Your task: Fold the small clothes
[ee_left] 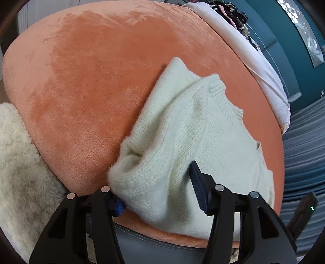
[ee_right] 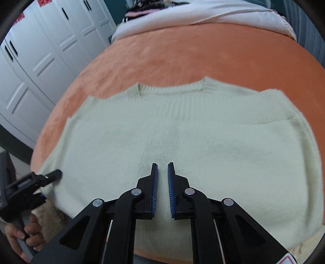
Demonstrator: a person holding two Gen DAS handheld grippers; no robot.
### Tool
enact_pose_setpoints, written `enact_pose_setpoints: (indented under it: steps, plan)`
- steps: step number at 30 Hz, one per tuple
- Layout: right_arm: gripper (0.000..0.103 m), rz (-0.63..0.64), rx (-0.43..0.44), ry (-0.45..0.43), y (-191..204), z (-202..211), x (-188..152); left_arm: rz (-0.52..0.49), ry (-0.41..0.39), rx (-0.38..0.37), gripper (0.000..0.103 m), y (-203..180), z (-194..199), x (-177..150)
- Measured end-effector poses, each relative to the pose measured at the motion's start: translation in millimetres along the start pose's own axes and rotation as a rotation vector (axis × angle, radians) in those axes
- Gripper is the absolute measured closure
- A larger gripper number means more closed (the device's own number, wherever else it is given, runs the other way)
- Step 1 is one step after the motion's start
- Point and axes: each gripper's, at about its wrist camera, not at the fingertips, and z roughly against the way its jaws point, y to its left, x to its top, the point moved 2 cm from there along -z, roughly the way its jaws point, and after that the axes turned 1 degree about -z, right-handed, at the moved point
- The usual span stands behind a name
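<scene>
A cream knitted sweater (ee_left: 193, 130) lies flat on the orange plush blanket (ee_left: 91, 81), neckline towards the far side. Its near left corner is bunched up between the jaws of my left gripper (ee_left: 154, 182), which stand wide apart without pressing it; one finger lies on top of the knit and the other is mostly hidden under the fold. In the right wrist view the sweater (ee_right: 203, 132) fills the middle. My right gripper (ee_right: 162, 164) hovers over its lower centre, its jaws drawn together to a thin slit with nothing between them. The left gripper (ee_right: 50, 182) shows at the sweater's left corner, held by a hand (ee_right: 26, 233).
A fluffy cream throw (ee_left: 16, 162) hangs off the blanket's near left edge. White bedding (ee_left: 254, 50) and a pile of dark clothes (ee_left: 233, 12) lie at the far side. White wardrobe doors (ee_right: 40, 61) stand to the left. Striped blue-grey fabric (ee_left: 304, 142) lies beyond the right edge.
</scene>
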Motion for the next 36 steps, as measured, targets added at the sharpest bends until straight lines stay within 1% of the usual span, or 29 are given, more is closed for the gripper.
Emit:
enact_pose_setpoints:
  steps: [1,3,5,7,9,11,13,15,16,17,19,20,21,22,23,24,25,27,30,31,33,35,36]
  plan:
    - [0.095,0.006,-0.004,-0.013,0.9,-2.8,2.0,-0.015,-0.001,0.011,0.051,-1.2,-0.4,-0.3]
    - [0.095,-0.031,0.004,0.025,1.2,1.9,10.7,-0.037,-0.002,0.032,0.051,-4.1,-1.1,-2.2]
    - [0.095,-0.051,0.034,-0.007,6.4,18.9,16.6,-0.052,0.003,0.042,0.050,-4.9,-2.3,-2.7]
    - [0.095,-0.035,0.033,-0.029,8.0,24.6,23.3,-0.060,0.005,0.046,0.049,-5.6,-4.2,-2.7]
    - [0.095,-0.032,0.024,0.004,11.5,13.8,23.9,-0.064,0.006,0.046,0.048,-5.6,-5.6,-2.7]
    - [0.094,-0.045,0.005,0.061,7.0,-12.3,21.2,-0.064,0.006,0.047,0.047,-5.3,-6.3,-2.9]
    - [0.094,-0.060,0.019,0.038,3.3,-16.8,21.9,-0.063,0.007,0.045,0.046,-4.7,-6.4,-2.2]
    - [0.094,-0.078,0.025,0.043,2.5,-16.2,21.3,-0.046,0.017,0.026,0.041,-3.4,-7.1,-0.6]
    - [0.094,-0.075,0.028,0.044,1.6,-15.5,20.1,-0.029,0.022,0.004,0.038,-1.6,-7.7,0.9]
    - [0.094,-0.069,0.035,0.042,0.8,-15.3,18.8,-0.005,0.024,-0.021,0.032,-0.2,-8.9,2.6]
    - [0.094,-0.088,0.065,0.037,-3.3,-14.1,17.5,0.064,0.016,-0.075,0.031,3.5,-10.6,6.4]
    - [0.094,-0.114,0.090,0.032,-8.3,-13.2,15.8,0.092,0.008,-0.107,0.037,4.2,-10.6,7.9]
    - [0.094,-0.142,0.119,0.026,-13.9,-11.7,13.7,0.108,0.000,-0.141,0.060,3.7,-9.7,10.0]
    - [0.094,-0.167,0.141,0.019,-17.6,-9.7,11.6,0.105,0.002,-0.163,0.072,0.5,-8.0,12.4]
    - [0.094,-0.192,0.168,0.012,-22.4,-6.8,10.3,0.082,-0.007,-0.172,0.082,-6.0,-2.6,14.8]
    - [0.094,-0.213,0.188,0.003,-25.7,-2.5,8.7,0.053,-0.024,-0.191,0.085,-15.6,5.7,16.9]
    - [0.094,-0.226,0.201,-0.004,-27.8,2.5,7.0,0.006,-0.049,-0.206,0.085,-29.9,17.9,19.1]
    - [0.086,-0.239,0.225,-0.041,-31.7,19.5,0.7,-0.106,-0.091,-0.241,0.086,-69.0,43.6,19.1]
    - [0.086,-0.263,0.266,-0.109,-47.4,51.4,-14.0,-0.287,-0.149,-0.297,0.086,-136.6,76.8,7.7]
    - [0.086,-0.275,0.275,-0.134,-56.7,64.3,-20.9,-0.356,-0.160,-0.322,0.086,-161.9,85.3,-0.9]
    - [0.079,-0.298,0.274,-0.167,-74.5,82.8,-32.7,-0.480,-0.159,-0.370,0.086,-208.7,93.9,-24.1]
    - [0.077,-0.329,0.261,-0.197,-98.4,101.0,-48.3,-0.608,-0.127,-0.409,0.086,-253.2,89.6,-55.7]
    - [0.076,-0.351,0.252,-0.207,-111.7,108.2,-56.7,-0.657,-0.111,-0.415,0.086,-269.1,83.0,-71.1]
